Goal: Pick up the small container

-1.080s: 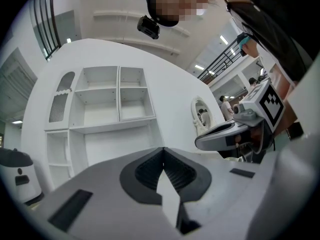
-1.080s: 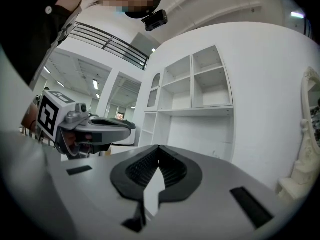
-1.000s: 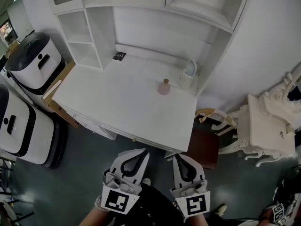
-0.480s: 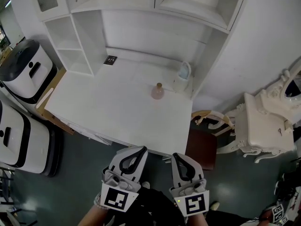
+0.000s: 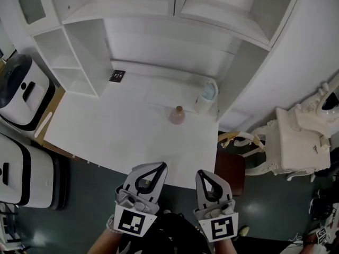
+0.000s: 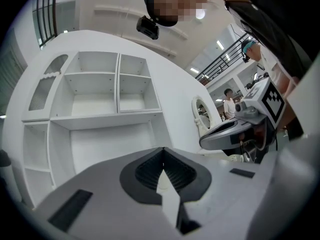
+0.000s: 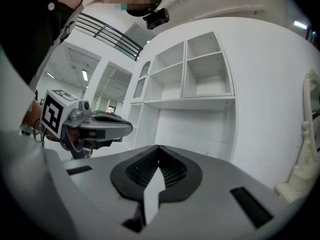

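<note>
White desk (image 5: 114, 136), small container (image 5: 177, 115) — jug (image 5: 206, 96) (near)

Left claw (image 5: 160, 165), right claw (image 5: 203, 173): two. Pink bottle (image 5: 177, 115): one. Jug (image 5: 207, 95): one.

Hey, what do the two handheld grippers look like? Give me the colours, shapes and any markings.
They are a matching pair. The left gripper and the right gripper have light grey bodies that taper to a point, with a black ribbed teardrop-shaped lining around the jaws. Each carries a white marker cube printed with black square patterns at its rear end. No cables show.
</note>
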Demonstrator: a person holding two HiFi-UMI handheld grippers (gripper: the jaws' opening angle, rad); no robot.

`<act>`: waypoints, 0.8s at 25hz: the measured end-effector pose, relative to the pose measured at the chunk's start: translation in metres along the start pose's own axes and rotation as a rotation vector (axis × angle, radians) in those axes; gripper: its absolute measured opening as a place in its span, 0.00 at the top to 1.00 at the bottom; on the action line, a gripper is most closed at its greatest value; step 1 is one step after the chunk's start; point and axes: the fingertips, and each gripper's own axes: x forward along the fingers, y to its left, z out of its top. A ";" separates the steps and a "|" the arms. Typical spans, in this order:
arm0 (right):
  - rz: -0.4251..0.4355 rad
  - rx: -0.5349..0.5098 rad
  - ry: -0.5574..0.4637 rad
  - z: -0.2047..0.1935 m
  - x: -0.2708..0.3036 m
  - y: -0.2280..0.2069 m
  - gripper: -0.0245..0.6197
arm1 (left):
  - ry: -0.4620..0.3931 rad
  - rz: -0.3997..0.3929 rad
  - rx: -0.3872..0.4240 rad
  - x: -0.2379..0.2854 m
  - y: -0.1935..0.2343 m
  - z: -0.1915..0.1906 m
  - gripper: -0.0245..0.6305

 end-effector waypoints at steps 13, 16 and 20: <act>-0.069 0.005 0.045 -0.004 0.096 -0.027 0.96 | -0.017 -0.087 0.001 0.064 0.070 -0.034 0.96; -0.084 0.011 0.057 -0.008 0.113 -0.031 0.96 | -0.016 -0.113 0.001 0.073 0.078 -0.042 0.96; -0.096 0.022 0.070 -0.012 0.133 -0.030 0.96 | -0.018 -0.140 -0.009 0.081 0.085 -0.052 0.96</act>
